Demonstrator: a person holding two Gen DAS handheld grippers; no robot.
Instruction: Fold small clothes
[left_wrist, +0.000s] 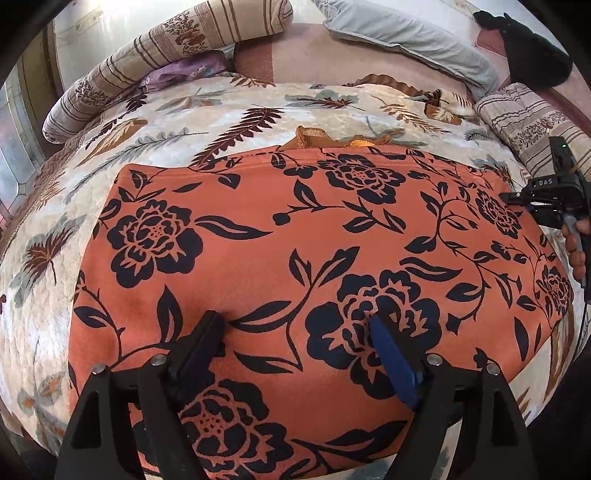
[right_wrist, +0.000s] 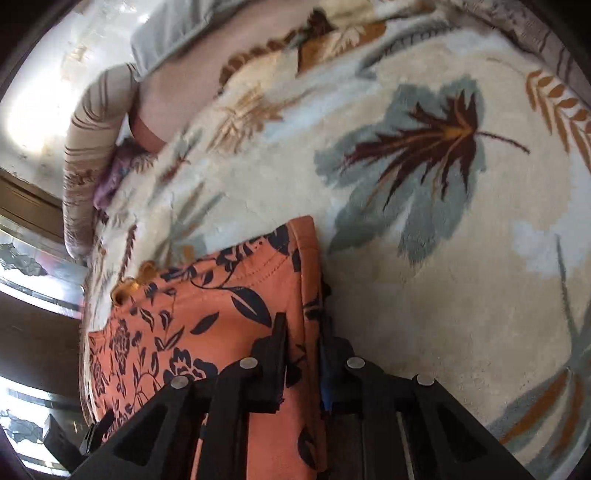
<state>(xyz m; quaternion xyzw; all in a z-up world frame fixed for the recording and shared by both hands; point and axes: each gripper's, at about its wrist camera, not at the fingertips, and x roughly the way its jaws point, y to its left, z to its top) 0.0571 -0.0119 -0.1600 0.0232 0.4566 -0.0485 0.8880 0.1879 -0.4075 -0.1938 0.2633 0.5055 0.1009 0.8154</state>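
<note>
An orange garment with a black flower print (left_wrist: 295, 236) lies flat on a cream leaf-patterned blanket (left_wrist: 155, 140). My left gripper (left_wrist: 295, 321) is open, its fingertips resting on the cloth near its front part. My right gripper (right_wrist: 301, 321) is shut on the garment's hemmed right edge (right_wrist: 306, 266). The right gripper also shows at the far right of the left wrist view (left_wrist: 550, 199), at the garment's right side. An orange lining (left_wrist: 314, 138) peeks out past the garment's far edge.
Striped pillows (left_wrist: 155, 55) (left_wrist: 535, 122) lie at the far left and right of the bed. A grey pillow (left_wrist: 406, 37) lies at the back. A purple cloth (left_wrist: 184, 70) sits by the left pillow. A dark object (left_wrist: 528, 40) is at the top right.
</note>
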